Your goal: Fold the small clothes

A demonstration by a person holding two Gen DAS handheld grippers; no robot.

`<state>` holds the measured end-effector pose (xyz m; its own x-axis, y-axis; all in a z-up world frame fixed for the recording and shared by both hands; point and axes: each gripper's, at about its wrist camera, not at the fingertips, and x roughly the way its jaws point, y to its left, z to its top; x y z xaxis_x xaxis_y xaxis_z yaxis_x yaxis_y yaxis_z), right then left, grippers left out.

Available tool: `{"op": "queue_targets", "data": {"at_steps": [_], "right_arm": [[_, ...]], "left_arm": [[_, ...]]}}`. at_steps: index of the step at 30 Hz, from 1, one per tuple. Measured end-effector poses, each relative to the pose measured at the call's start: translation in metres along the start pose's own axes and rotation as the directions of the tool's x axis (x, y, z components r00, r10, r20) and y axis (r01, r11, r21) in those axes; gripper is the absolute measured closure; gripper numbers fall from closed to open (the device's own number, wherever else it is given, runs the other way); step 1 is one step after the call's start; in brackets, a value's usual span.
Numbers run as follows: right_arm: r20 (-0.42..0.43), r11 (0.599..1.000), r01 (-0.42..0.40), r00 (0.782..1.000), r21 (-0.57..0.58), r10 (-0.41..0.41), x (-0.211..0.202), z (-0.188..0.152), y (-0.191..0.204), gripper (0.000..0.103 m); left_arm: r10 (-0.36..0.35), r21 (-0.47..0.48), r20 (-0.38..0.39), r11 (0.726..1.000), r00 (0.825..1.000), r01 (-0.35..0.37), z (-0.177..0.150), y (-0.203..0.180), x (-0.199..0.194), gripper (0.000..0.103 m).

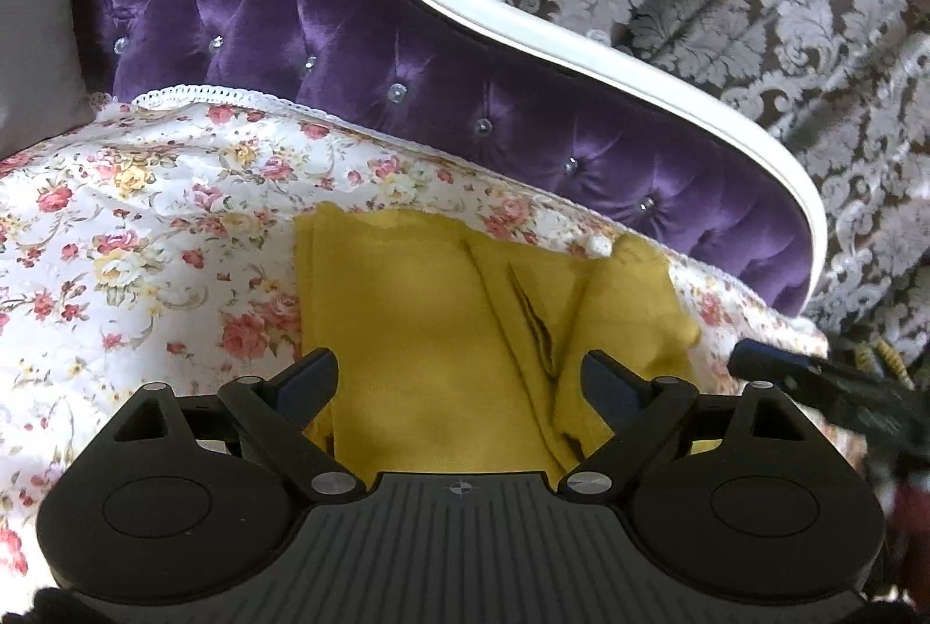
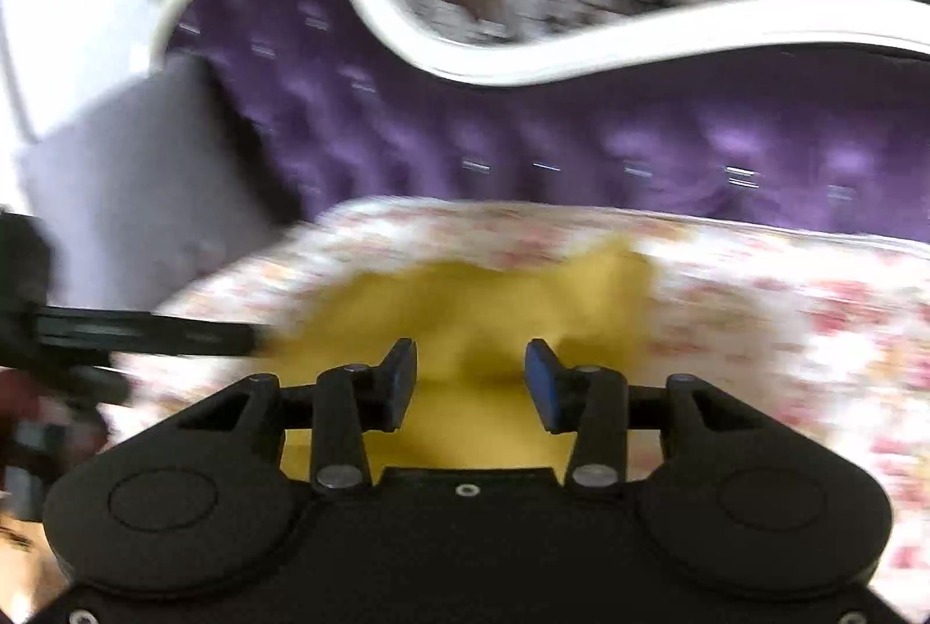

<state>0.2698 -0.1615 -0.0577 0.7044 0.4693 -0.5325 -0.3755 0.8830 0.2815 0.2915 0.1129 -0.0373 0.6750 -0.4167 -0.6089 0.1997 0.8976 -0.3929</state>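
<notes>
Right now the yellow garment [image 1: 442, 327] lies part-folded on the flowered bed cover [image 1: 145, 217], straight ahead of and below both our grippers, its creases running away from us toward the purple headboard [image 1: 349, 43]. Our left gripper [image 1: 459, 380] hangs over its near edge, fingers spread wide and empty; the right gripper [image 2: 471, 380] is blurred, fingers parted, nothing between them. We judge the left nearer for the next fold.

A purple tufted sofa [image 1: 360, 43] is covered by a floral sheet [image 1: 145, 229] — on it a yellow garment [image 1: 442, 310] is spread.
</notes>
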Motion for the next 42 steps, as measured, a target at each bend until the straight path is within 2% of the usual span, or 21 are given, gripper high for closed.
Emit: {"op": "queue_targets", "data": {"at_steps": [2, 4, 7, 12, 17, 18, 20, 21, 22, 23, 25, 26, 28, 29, 30, 32, 33, 34, 36, 39, 42], "right_arm": [[-0.057, 0.999, 0.051, 0.997, 0.008, -0.051, 0.006, 0.001, -0.015, 0.051], [-0.124, 0.998, 0.065, 0.99, -0.009, -0.065, 0.021, 0.001, -0.023, 0.051], [-0.15, 0.994, 0.077, 0.985, -0.073, -0.087, 0.047, 0.007, -0.019, 0.051], [-0.074, 0.994, 0.028, 0.997, -0.11, -0.037, 0.077, 0.039, -0.002, 0.051], [0.053, 0.996, -0.08, 0.995, -0.05, 0.082, 0.066, 0.054, 0.007, 0.051], [0.063, 0.994, -0.098, 0.993, -0.046, 0.101, 0.058, 0.051, 0.008, 0.047], [0.078, 0.991, -0.097, 0.991, -0.09, 0.105, 0.041, 0.04, 0.015, 0.03], [0.088, 0.987, -0.087, 0.991, -0.131, 0.099, 0.029, 0.031, 0.021, 0.014], [0.097, 0.984, -0.08, 0.991, -0.162, 0.097, 0.021, 0.023, 0.027, 0.003], [0.115, 0.979, -0.063, 0.99, -0.193, 0.087, 0.009, 0.013, 0.033, 0.001], [0.161, 0.969, 0.018, 0.987, -0.247, 0.023, -0.008, -0.006, 0.05, 0.001], [0.184, 0.955, 0.099, 0.982, -0.278, -0.048, -0.014, -0.015, 0.061, 0.001], [0.242, 0.895, 0.271, 0.951, -0.354, -0.192, -0.017, -0.035, 0.086, 0.001], [0.269, 0.858, 0.317, 0.938, -0.403, -0.22, -0.016, -0.045, 0.097, 0.001], [0.272, 0.835, 0.313, 0.94, -0.453, -0.205, -0.015, -0.053, 0.106, 0.004], [0.238, 0.82, 0.279, 0.954, -0.499, -0.179, -0.011, -0.061, 0.118, 0.007], [0.223, 0.818, 0.274, 0.957, -0.506, -0.183, -0.008, -0.063, 0.123, 0.015], [0.201, 0.812, 0.274, 0.96, -0.516, -0.196, -0.002, -0.063, 0.126, 0.027], [0.152, 0.812, 0.246, 0.969, -0.53, -0.194, 0.005, -0.065, 0.128, 0.039], [0.109, 0.832, 0.215, 0.977, -0.511, -0.185, 0.013, -0.064, 0.121, 0.042], [0.11, 0.823, 0.202, 0.979, -0.531, -0.17, 0.011, -0.068, 0.124, 0.042]], "left_arm": [[-0.006, 0.023, -0.008, 1.0, 1.0, 0.007, -0.007, -0.004, -0.001, 0.012], [-0.009, 0.041, -0.022, 0.999, 1.0, 0.01, -0.013, -0.008, 0.0, 0.012], [-0.018, 0.056, -0.035, 0.998, 0.999, 0.02, -0.018, -0.013, 0.002, 0.012], [-0.017, 0.066, -0.046, 0.998, 0.999, 0.02, -0.021, -0.015, 0.002, 0.012], [-0.015, 0.06, -0.054, 0.998, 0.998, 0.019, -0.022, -0.012, 0.0, 0.012], [-0.014, 0.061, -0.055, 0.998, 0.998, 0.018, -0.021, -0.012, 0.0, 0.012], [-0.013, 0.06, -0.053, 0.998, 0.999, 0.016, -0.018, -0.011, -0.001, 0.012], [-0.013, 0.054, -0.047, 0.998, 0.999, 0.016, -0.015, -0.01, -0.001, 0.012], [-0.016, 0.047, -0.042, 0.999, 0.999, 0.018, -0.012, -0.01, -0.001, 0.012], [-0.02, 0.041, -0.037, 0.999, 0.999, 0.022, -0.009, -0.01, -0.001, 0.012], [-0.025, 0.038, -0.029, 0.999, 0.999, 0.027, -0.001, -0.012, 0.0, 0.012], [-0.025, 0.044, -0.027, 0.999, 0.999, 0.026, 0.003, -0.014, 0.001, 0.012], [-0.016, 0.059, -0.025, 0.998, 1.0, 0.017, 0.009, -0.018, 0.003, 0.012], [-0.01, 0.069, -0.025, 0.998, 1.0, 0.012, 0.011, -0.02, 0.005, 0.012], [-0.005, 0.077, -0.026, 0.997, 1.0, 0.007, 0.014, -0.022, 0.007, 0.012], [-0.002, 0.09, -0.03, 0.996, 1.0, 0.005, 0.018, -0.026, 0.01, 0.011], [-0.002, 0.092, -0.032, 0.996, 0.999, 0.005, 0.02, -0.027, 0.012, 0.011], [-0.004, 0.092, -0.035, 0.996, 0.999, 0.008, 0.022, -0.029, 0.013, 0.011], [-0.017, 0.089, -0.045, 0.996, 0.999, 0.021, 0.025, -0.031, 0.017, 0.011], [-0.021, 0.062, -0.062, 0.998, 0.998, 0.025, 0.028, -0.032, 0.025, 0.011], [-0.03, 0.034, -0.083, 0.999, 0.996, 0.033, 0.031, -0.031, 0.036, 0.011]]}}
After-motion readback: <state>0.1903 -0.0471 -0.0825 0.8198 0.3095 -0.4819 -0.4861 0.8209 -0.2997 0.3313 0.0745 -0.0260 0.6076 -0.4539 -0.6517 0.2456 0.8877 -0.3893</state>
